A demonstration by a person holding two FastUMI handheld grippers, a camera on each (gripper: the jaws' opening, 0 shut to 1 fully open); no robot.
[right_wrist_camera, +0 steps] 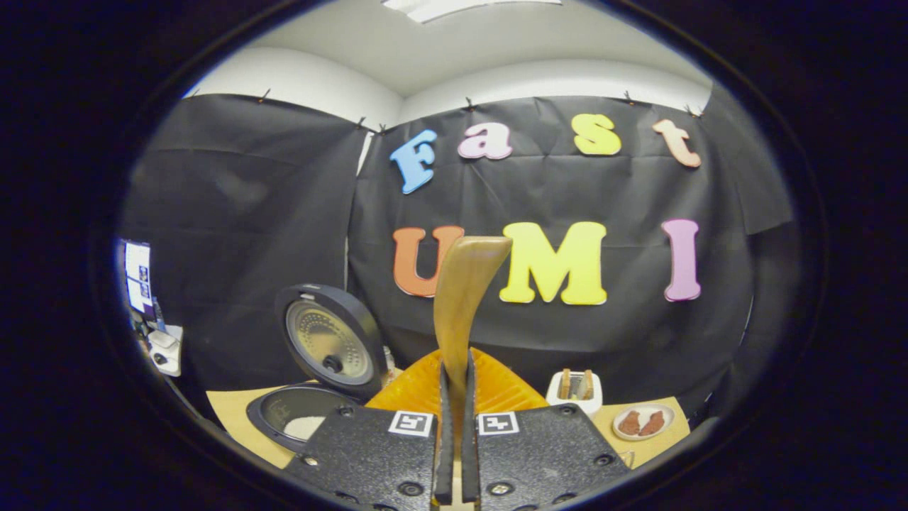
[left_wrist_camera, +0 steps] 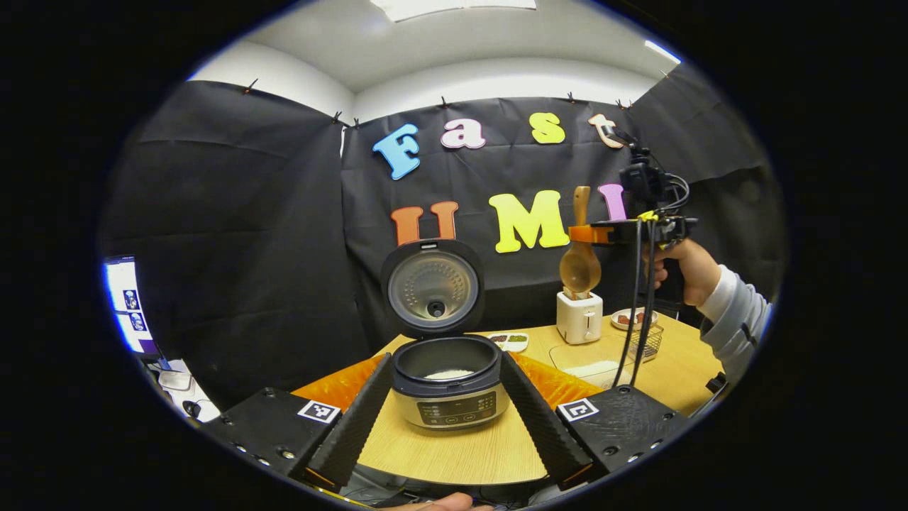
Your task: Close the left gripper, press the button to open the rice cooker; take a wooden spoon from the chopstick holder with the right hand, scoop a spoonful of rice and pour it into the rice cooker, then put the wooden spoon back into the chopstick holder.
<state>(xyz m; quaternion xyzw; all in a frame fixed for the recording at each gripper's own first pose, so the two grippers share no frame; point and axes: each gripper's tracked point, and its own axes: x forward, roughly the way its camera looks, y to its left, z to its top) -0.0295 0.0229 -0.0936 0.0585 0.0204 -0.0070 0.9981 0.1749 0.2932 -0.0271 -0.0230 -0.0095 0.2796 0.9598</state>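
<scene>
Fingers point(left_wrist_camera: 355, 419) of the left gripper point(left_wrist_camera: 449, 419) in left gripper view are splayed wide apart w/ nothing held. Rice cooker point(left_wrist_camera: 450, 383) sits on the wooden table point(left_wrist_camera: 461, 447) right between them, just ahead, lid point(left_wrist_camera: 433, 287) swung up & standing upright behind the pot; white rice point(left_wrist_camera: 448, 373) lies in the pot bottom. Ahead & to the right of the fingers, farther off, right gripper point(left_wrist_camera: 583, 233) is held up by a hand point(left_wrist_camera: 682, 270), clamped on the wooden spoon point(left_wrist_camera: 580, 262), bowl end hanging down just over the white chopstick holder point(left_wrist_camera: 579, 317).

Right gripper view: fingers point(right_wrist_camera: 445, 433) of right gripper point(right_wrist_camera: 454, 397) are nearly together, both pressing the spoon handle, which rises straight up from between them. Cooker is low to the left of the fingers, lid up. Chopstick holder stands just right of the fingertips, beyond them; small plate point(right_wrist_camera: 642, 421) further right.
</scene>
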